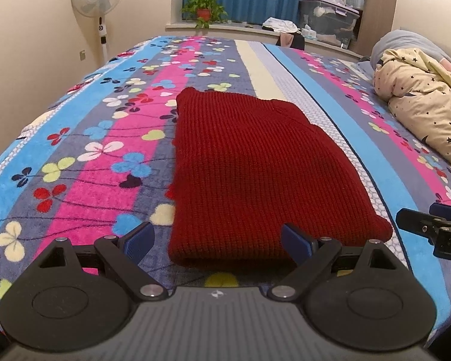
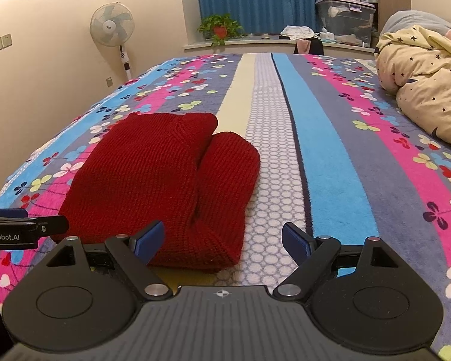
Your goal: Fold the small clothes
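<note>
I see the red knit garment [image 1: 249,162] lying folded on the bed [image 1: 360,156], close to its near edge, on the patterned blanket. My left gripper [image 1: 218,242] has its jaws spread, one on each side of the garment's near hem, holding nothing. My right gripper [image 2: 222,240] is also spread and empty, at the garment's near right corner.

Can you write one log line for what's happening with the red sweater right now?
red sweater: folded, on bed blanket | left tool: open, empty | right tool: open, empty
</note>
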The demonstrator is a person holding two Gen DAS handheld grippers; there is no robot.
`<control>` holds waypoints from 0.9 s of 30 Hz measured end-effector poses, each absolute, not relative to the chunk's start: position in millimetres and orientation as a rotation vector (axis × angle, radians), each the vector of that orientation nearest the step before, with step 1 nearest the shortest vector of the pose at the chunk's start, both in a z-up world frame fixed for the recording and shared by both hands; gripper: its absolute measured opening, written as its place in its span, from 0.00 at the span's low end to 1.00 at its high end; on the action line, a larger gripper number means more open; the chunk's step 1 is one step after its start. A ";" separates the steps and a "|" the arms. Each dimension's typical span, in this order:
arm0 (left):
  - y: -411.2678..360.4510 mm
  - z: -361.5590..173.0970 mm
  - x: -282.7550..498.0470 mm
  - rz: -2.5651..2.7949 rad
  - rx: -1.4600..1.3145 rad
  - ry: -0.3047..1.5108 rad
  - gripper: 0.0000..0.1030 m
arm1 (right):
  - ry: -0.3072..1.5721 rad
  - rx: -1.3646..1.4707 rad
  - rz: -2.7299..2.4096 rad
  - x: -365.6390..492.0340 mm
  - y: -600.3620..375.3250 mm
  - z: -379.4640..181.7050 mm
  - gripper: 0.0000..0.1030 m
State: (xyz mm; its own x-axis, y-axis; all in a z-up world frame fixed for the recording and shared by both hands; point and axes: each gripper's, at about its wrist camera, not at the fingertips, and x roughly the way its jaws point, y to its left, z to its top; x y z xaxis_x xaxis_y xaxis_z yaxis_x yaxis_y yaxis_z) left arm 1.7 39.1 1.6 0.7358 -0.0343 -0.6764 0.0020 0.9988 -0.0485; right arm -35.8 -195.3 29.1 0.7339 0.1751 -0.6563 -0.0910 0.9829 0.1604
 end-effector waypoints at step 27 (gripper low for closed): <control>36.8 1.5 1.9 -0.023 -0.044 0.744 0.91 | 0.729 0.100 0.171 -37.5 -193.1 30.1 0.84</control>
